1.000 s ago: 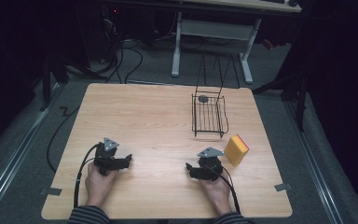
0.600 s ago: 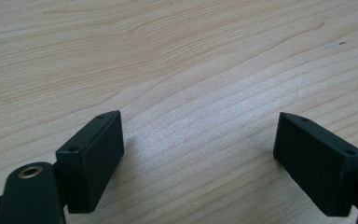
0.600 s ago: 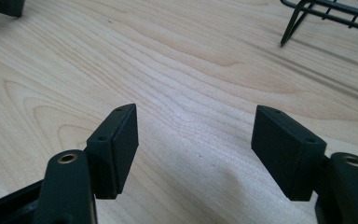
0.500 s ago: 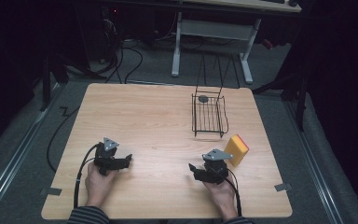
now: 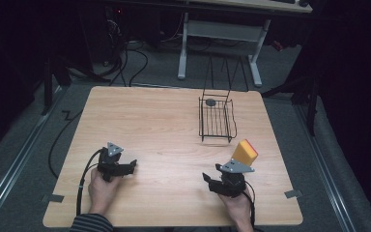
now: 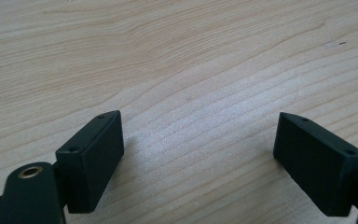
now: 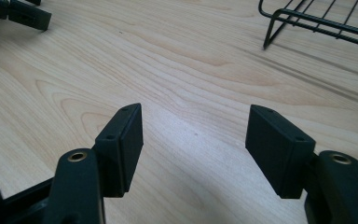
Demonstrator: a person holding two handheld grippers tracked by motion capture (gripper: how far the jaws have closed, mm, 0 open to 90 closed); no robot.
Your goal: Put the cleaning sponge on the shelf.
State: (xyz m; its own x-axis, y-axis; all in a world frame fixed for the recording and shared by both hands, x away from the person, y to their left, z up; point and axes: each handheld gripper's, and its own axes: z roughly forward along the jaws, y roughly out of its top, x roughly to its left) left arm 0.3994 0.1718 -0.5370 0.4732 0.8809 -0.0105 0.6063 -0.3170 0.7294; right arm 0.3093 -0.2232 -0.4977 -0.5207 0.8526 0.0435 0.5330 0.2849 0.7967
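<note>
Sponge [image 5: 245, 151] is seen just beyond the right gripper [image 5: 211, 180], whose empty jaws, lately narrowing, stand apart; left gripper [image 5: 128, 166] gapes idle.

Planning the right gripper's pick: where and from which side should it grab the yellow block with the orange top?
Grip the yellow block across its two broad yellow faces, below the orange cap. It stands upright on the table, just beyond the right gripper, so a level approach from the person's side looks best. The jaws stand apart, nothing between them, and have just been closing; they may need reopening.
</note>
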